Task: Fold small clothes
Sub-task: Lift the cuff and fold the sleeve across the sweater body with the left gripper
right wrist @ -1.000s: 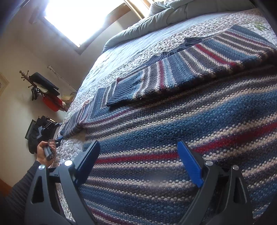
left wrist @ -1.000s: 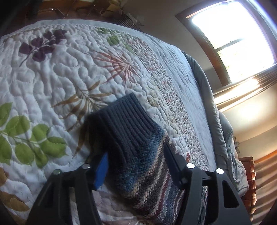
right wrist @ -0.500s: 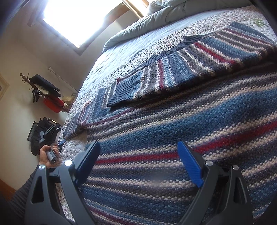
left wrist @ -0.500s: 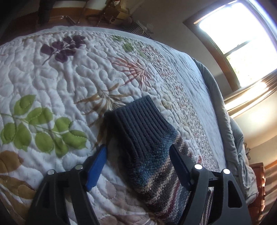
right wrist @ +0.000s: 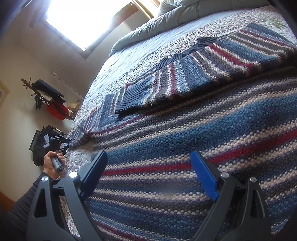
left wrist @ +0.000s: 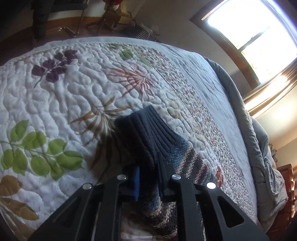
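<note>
A striped knit sweater (right wrist: pixel 194 118) in blue, red, grey and cream lies spread on the bed. One sleeve is folded across its body, ending in a dark ribbed cuff (right wrist: pixel 130 100). In the left wrist view my left gripper (left wrist: pixel 148 172) is shut on the other sleeve (left wrist: pixel 148 140), just behind its dark ribbed cuff. The cuff stands a little off the quilt. My right gripper (right wrist: pixel 148 166) is open and hovers low over the sweater's body. The left gripper and the hand holding it show in the right wrist view (right wrist: pixel 55 146).
A quilted bedspread (left wrist: pixel 61 96) with leaf prints covers the bed. A rumpled grey duvet (right wrist: pixel 167 16) lies along the far side under a bright window. A coat rack with bags (right wrist: pixel 48 100) stands by the wall.
My left gripper has closed on the sleeve near the cuff; it was open around it before. The right gripper has held still and open.
</note>
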`<state>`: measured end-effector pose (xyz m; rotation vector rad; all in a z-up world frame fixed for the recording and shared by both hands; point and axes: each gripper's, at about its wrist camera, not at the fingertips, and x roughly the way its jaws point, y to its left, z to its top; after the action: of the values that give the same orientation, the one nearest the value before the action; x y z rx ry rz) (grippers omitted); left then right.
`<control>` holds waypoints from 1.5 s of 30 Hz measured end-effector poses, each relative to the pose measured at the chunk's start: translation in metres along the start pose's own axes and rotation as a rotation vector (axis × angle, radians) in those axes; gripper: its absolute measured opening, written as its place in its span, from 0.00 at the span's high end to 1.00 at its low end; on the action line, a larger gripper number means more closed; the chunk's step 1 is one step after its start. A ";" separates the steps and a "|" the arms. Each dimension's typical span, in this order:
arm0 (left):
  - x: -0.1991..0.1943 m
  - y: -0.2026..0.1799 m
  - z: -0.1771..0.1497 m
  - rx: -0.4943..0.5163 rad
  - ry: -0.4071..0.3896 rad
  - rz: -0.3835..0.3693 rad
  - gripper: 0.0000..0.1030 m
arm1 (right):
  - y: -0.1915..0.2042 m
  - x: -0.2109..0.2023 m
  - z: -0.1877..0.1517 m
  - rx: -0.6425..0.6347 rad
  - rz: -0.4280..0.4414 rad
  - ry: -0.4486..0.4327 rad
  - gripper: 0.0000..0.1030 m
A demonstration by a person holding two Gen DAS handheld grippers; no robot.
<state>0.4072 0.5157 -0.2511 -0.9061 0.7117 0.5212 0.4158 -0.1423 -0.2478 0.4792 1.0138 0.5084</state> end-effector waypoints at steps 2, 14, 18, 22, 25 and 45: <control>-0.011 -0.006 0.003 0.012 -0.019 -0.004 0.89 | 0.001 -0.001 0.000 0.002 0.005 0.002 0.12; -0.108 -0.114 0.010 0.180 -0.149 -0.077 0.91 | 0.011 -0.010 -0.007 -0.042 0.037 0.046 0.12; -0.136 -0.163 0.004 0.246 -0.165 -0.119 0.91 | 0.012 -0.010 -0.007 -0.039 0.053 0.070 0.12; -0.157 -0.207 -0.006 0.301 -0.179 -0.154 0.91 | 0.016 -0.013 -0.010 -0.054 0.071 0.085 0.12; -0.171 -0.239 -0.016 0.339 -0.186 -0.187 0.91 | 0.018 -0.017 -0.010 -0.078 0.064 0.082 0.12; -0.182 -0.397 -0.157 0.565 -0.114 -0.322 0.91 | -0.027 -0.081 0.005 -0.024 0.077 0.025 0.12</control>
<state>0.5034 0.1553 0.0250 -0.4412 0.5522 0.0704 0.3902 -0.2132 -0.2074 0.4930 1.0153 0.5959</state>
